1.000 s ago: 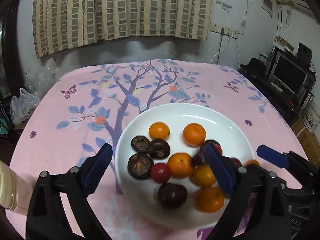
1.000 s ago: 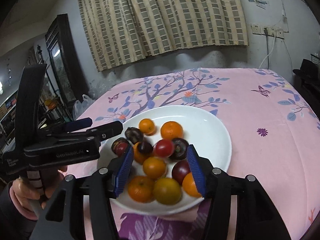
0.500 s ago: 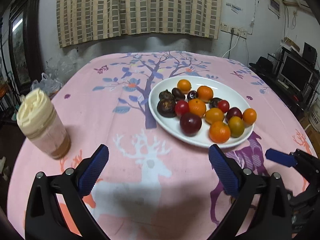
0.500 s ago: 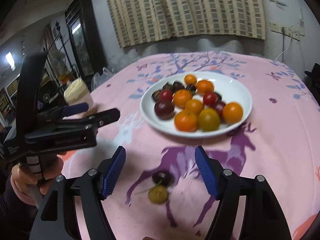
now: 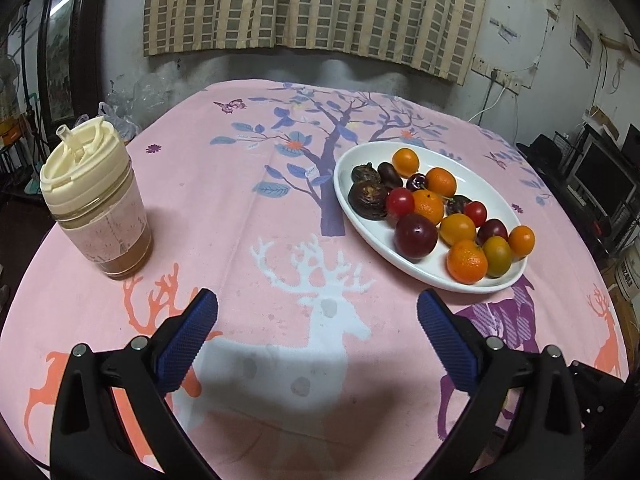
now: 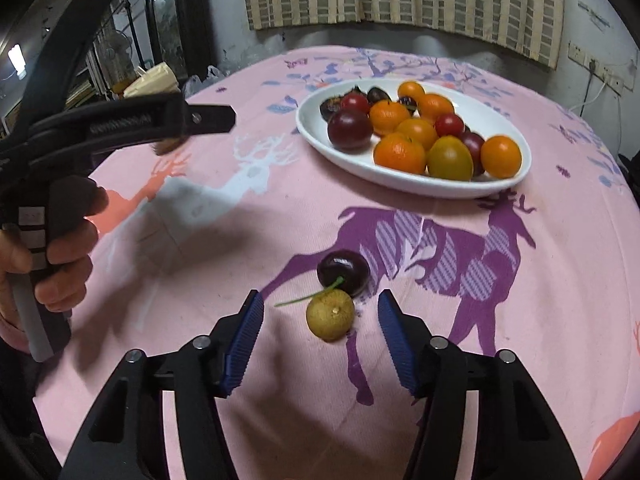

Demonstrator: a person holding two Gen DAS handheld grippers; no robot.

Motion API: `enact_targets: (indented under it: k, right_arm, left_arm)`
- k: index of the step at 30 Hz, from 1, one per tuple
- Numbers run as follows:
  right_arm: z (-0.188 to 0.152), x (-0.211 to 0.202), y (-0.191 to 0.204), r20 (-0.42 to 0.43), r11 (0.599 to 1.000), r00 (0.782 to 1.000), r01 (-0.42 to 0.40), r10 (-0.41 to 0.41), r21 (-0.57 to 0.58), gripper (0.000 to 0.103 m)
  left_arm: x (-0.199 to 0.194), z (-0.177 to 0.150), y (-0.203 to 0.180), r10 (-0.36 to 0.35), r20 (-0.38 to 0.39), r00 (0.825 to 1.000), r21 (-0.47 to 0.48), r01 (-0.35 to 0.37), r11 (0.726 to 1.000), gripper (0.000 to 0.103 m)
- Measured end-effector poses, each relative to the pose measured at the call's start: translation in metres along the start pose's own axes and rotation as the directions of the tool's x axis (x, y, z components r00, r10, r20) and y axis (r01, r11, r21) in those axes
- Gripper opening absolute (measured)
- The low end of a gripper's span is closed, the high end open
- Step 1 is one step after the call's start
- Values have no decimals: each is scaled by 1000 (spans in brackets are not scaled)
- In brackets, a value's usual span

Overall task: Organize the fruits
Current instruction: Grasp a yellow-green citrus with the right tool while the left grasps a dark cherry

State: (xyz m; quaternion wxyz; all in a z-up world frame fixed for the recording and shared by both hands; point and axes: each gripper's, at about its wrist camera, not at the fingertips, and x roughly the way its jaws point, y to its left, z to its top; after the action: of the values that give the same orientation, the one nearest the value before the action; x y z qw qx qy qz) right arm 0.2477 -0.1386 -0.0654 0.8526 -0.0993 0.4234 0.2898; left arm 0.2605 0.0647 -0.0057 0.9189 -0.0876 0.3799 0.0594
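Note:
A white oval plate (image 5: 472, 184) (image 6: 472, 112) holds several oranges, red tomatoes, dark plums and dark wrinkled fruits. A dark cherry (image 6: 343, 271) with a green stem and a small yellow-green citrus (image 6: 330, 314) lie loose on the pink tablecloth, in front of the plate. My right gripper (image 6: 320, 320) is open and empty, its blue pads on either side of the citrus, not touching it. My left gripper (image 5: 316, 332) is open and empty over bare cloth, well short of the plate; it also shows from the side in the right wrist view (image 6: 168, 116).
A lidded jar with a cream cap (image 5: 94, 200) stands on the left of the table. The pink tablecloth (image 5: 248, 208) has tree and deer prints. A curtained wall lies behind; shelves and screens stand at the right.
Both grippers have pulled back from over the plate toward the table's near side. The loose cherry and citrus have come into the right wrist view and now sit between its pads.

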Motion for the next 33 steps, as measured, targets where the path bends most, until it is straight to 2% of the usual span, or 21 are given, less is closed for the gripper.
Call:
enact_targets:
  k: [8, 9, 10, 12, 16, 18, 21, 22, 24, 25, 27, 30, 33]
  right_arm:
    - [-3, 5, 1, -12, 1000, 1000, 15, -15, -13, 45]
    - [-4, 5, 1, -16, 1000, 1000, 16, -17, -11, 41]
    - [-4, 5, 0, -19, 1000, 1000, 16, -16, -8, 33]
    - [-4, 6, -2, -24, 1000, 1000, 17, -18, -5, 26]
    - [-3, -9, -9, -12, 998, 999, -51, 51, 30, 25]
    - [-1, -21, -15, 27, 995, 997, -74, 72, 62, 25]
    - [2, -41, -29, 110, 991, 993, -65, 52, 117, 25]
    - [2, -47, -36, 134, 988, 990, -63, 44, 144, 25]
    - [3, -53, -46, 155, 982, 987, -62, 34, 179, 25]
    - [2, -55, -49, 162, 979, 986, -60, 28, 192, 25]
    - [2, -58, -55, 174, 976, 985, -51, 13, 213, 25]
    - [1, -59, -55, 176, 975, 984, -55, 17, 217, 25]
    - [1, -61, -52, 184, 976, 983, -59, 19, 210, 25]
  left_arm:
    - [-1, 0, -3, 3, 7, 1000, 17, -4, 1000, 98]
    - [-1, 0, -4, 5, 7, 1000, 19, -5, 1000, 98]
    - [-1, 0, -5, 7, 7, 1000, 23, -8, 1000, 98]
    - [0, -1, -6, 8, 4, 1000, 24, -8, 1000, 98]
    - [3, -2, -7, -6, -11, 1000, 27, 7, 1000, 98]
    - [5, -4, -10, -33, -26, 999, 33, 34, 999, 98]
    - [7, -10, -23, -68, -44, 997, 86, 72, 994, 97]
    - [8, -13, -31, -90, -51, 995, 115, 95, 989, 95]
    - [7, -22, -47, -143, -74, 987, 179, 154, 972, 76]
    - [7, -26, -55, -169, -89, 982, 210, 185, 960, 73]
    - [7, -37, -72, -216, -119, 969, 273, 242, 931, 56]
    - [5, -50, -93, -248, -131, 960, 355, 279, 893, 54]
    - [3, -57, -108, -271, -121, 955, 400, 297, 867, 54]
